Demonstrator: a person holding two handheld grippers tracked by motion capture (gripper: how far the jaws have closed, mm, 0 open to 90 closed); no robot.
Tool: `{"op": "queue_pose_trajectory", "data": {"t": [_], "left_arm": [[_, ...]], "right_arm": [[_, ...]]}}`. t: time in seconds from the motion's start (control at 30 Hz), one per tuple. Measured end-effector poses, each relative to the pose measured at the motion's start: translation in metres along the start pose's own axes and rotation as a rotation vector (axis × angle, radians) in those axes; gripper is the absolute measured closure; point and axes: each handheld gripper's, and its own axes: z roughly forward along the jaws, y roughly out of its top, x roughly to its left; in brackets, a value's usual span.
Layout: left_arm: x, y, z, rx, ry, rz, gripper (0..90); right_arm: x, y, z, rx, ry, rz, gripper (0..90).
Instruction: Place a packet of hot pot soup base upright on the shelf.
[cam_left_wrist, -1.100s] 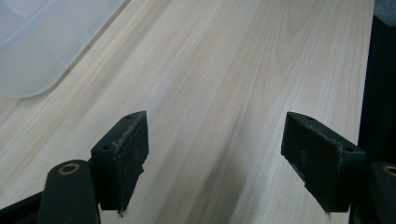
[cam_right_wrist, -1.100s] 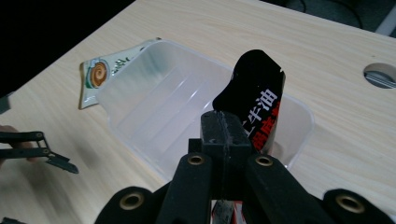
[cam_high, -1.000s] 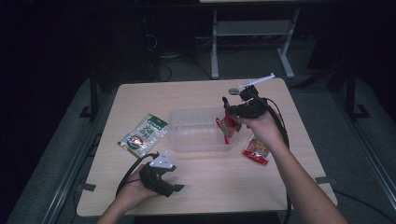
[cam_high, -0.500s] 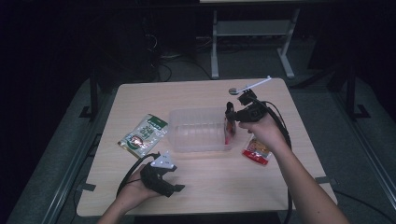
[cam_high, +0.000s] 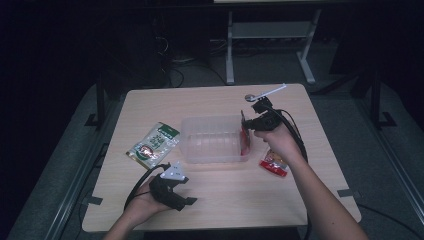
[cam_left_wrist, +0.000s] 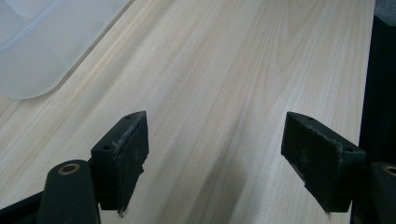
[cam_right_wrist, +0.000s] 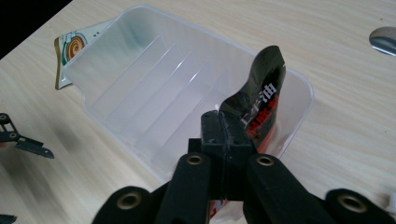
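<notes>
A clear plastic container (cam_high: 212, 140) sits mid-table, and in the right gripper view the container (cam_right_wrist: 154, 93) is empty. My right gripper (cam_high: 248, 120) is shut on a red and black packet (cam_high: 245, 139), which hangs at the container's right end. In the right gripper view the jaws (cam_right_wrist: 222, 126) pinch the packet (cam_right_wrist: 261, 93) by its edge, and its top leans over the container's rim. My left gripper (cam_high: 190, 201) rests on the table near the front edge. Its jaws (cam_left_wrist: 215, 149) stand open with only bare wood between them.
A green packet (cam_high: 154, 144) lies left of the container. A second red packet (cam_high: 273, 164) lies on the table under my right forearm. A small round metal piece (cam_high: 250, 97) and a white stick (cam_high: 272, 91) lie behind the right gripper. The table's front edge is close to my left hand.
The right gripper has shifted slightly with the packet at the container's right end. The left gripper has not moved.
</notes>
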Motion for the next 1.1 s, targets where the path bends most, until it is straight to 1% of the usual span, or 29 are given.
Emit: {"op": "queue_pose_trajectory", "data": {"t": [0.07,0.1,0.23,0.3,0.33,0.4,0.47,0.5,0.53,0.57,0.6,0.63,0.67,0.73,0.77,0.8,0.83,0.87,0.9,0.93,0.97,1.0,1.07,1.1], "left_arm": [[0.000,0.000,0.000,-0.001,0.001,0.000,22.9],[0.000,0.000,0.000,-0.001,0.001,0.000,22.9],[0.001,0.000,0.000,0.002,0.001,0.000,22.9],[0.001,0.000,-0.001,0.000,0.001,-0.001,22.9],[0.001,0.000,-0.001,0.007,0.001,0.007,22.9],[0.001,-0.001,-0.001,0.005,0.003,0.001,22.9],[0.002,-0.001,-0.002,0.002,0.005,0.000,22.9],[0.003,-0.001,-0.003,0.006,0.008,0.006,22.8],[0.003,-0.001,-0.003,0.008,0.009,0.002,22.9],[0.003,-0.001,-0.003,-0.001,0.010,-0.009,22.9],[0.004,-0.002,-0.004,0.005,0.011,-0.004,22.9],[0.004,-0.002,-0.005,0.008,0.014,-0.003,22.9],[0.004,-0.002,-0.005,0.000,0.014,-0.016,22.9],[0.004,-0.003,-0.007,0.005,0.017,-0.014,22.9],[0.004,-0.003,-0.008,-0.002,0.019,-0.025,22.8],[0.005,-0.004,-0.008,-0.005,0.022,-0.025,22.9],[0.005,-0.004,-0.010,0.003,0.024,-0.026,22.9],[0.007,-0.004,-0.011,0.002,0.027,-0.018,22.9],[0.006,-0.005,-0.011,-0.007,0.031,-0.032,22.8],[0.007,-0.005,-0.012,-0.004,0.029,-0.030,22.9],[0.008,-0.005,-0.013,-0.005,0.033,-0.036,22.8],[0.009,-0.006,-0.014,0.002,0.036,-0.029,22.8],[0.009,-0.006,-0.014,-0.012,0.038,-0.040,22.9],[0.009,-0.007,-0.015,-0.010,0.043,-0.035,22.9]], "right_arm": [[-0.001,0.000,0.001,-0.003,0.004,0.002,83.3],[-0.002,0.000,0.001,0.000,0.008,0.003,77.4],[-0.003,-0.002,0.001,-0.004,0.012,-0.006,68.7],[-0.004,-0.003,0.000,-0.014,0.016,-0.004,63.5],[-0.005,-0.004,-0.001,-0.016,0.014,-0.003,60.6],[-0.006,-0.005,-0.005,-0.039,0.018,-0.009,54.8],[-0.007,-0.008,-0.010,-0.068,0.025,-0.030,48.8],[-0.008,-0.009,-0.012,-0.074,0.024,-0.039,45.5],[-0.007,-0.011,-0.014,-0.078,0.024,-0.043,42.7],[-0.008,-0.013,-0.016,-0.085,0.027,-0.050,39.4],[-0.008,-0.015,-0.018,-0.096,0.027,-0.063,36.5],[-0.009,-0.018,-0.020,-0.104,0.028,-0.076,35.3],[-0.009,-0.020,-0.021,-0.110,0.031,-0.080,33.2],[-0.010,-0.026,-0.023,-0.126,0.041,-0.105,29.2],[-0.010,-0.029,-0.025,-0.121,0.041,-0.118,27.0],[-0.010,-0.032,-0.025,-0.131,0.045,-0.132,26.1],[-0.011,-0.035,-0.026,-0.134,0.047,-0.146,25.1],[-0.010,-0.039,-0.027,-0.134,0.047,-0.149,23.2],[-0.011,-0.043,-0.028,-0.143,0.047,-0.153,22.2],[-0.012,-0.047,-0.029,-0.150,0.049,-0.158,21.7],[-0.012,-0.050,-0.029,-0.147,0.049,-0.151,19.8],[-0.012,-0.054,-0.029,-0.152,0.046,-0.162,19.4],[-0.013,-0.061,-0.031,-0.161,0.047,-0.167,19.4],[-0.014,-0.065,-0.031,-0.167,0.049,-0.174,19.2]]}}
